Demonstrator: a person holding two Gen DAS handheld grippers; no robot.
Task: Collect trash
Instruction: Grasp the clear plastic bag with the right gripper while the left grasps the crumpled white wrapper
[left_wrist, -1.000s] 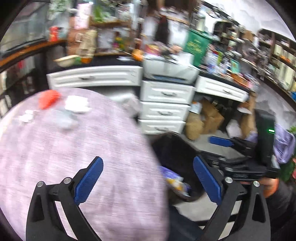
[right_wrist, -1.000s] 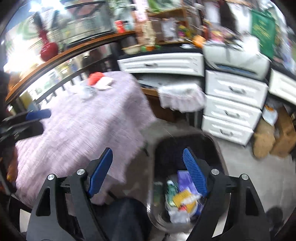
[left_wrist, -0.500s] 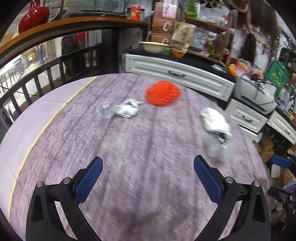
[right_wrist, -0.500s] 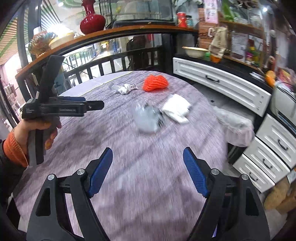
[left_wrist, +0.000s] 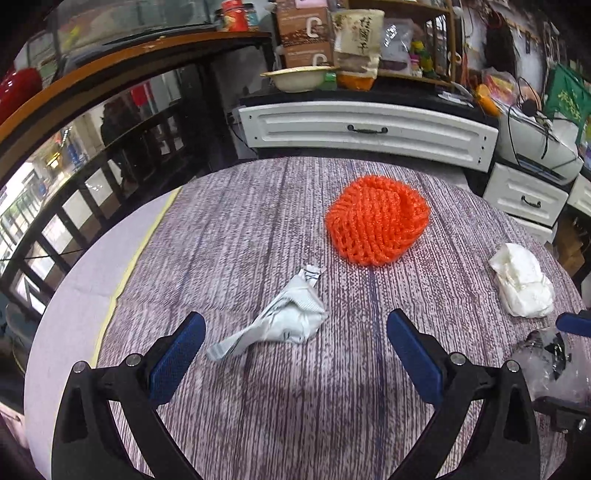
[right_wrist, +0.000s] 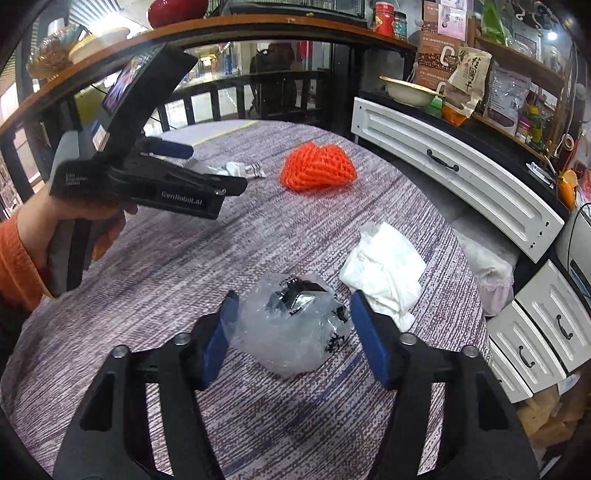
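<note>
A round table with a purple woven cloth (left_wrist: 258, 229) holds several pieces of trash. A crumpled white printed wrapper (left_wrist: 284, 319) lies between the open fingers of my left gripper (left_wrist: 295, 354). An orange foam net (left_wrist: 376, 221) lies beyond it, also in the right wrist view (right_wrist: 317, 168). A crumpled white tissue (right_wrist: 384, 273) sits at the right, also in the left wrist view (left_wrist: 522, 282). A clear plastic bag with black print (right_wrist: 291, 325) sits between the open fingers of my right gripper (right_wrist: 295, 338); the pads are close to its sides.
White drawer units (right_wrist: 458, 184) and a cluttered counter stand behind and right of the table. A dark railing with a wooden ledge (left_wrist: 110, 74) runs along the left. The left gripper's body (right_wrist: 140, 177) hovers over the table's left side in the right wrist view.
Both grippers have swung from the dark bin beside the table back over the table. The left now frames the white wrapper and the right now frames the clear plastic bag.
</note>
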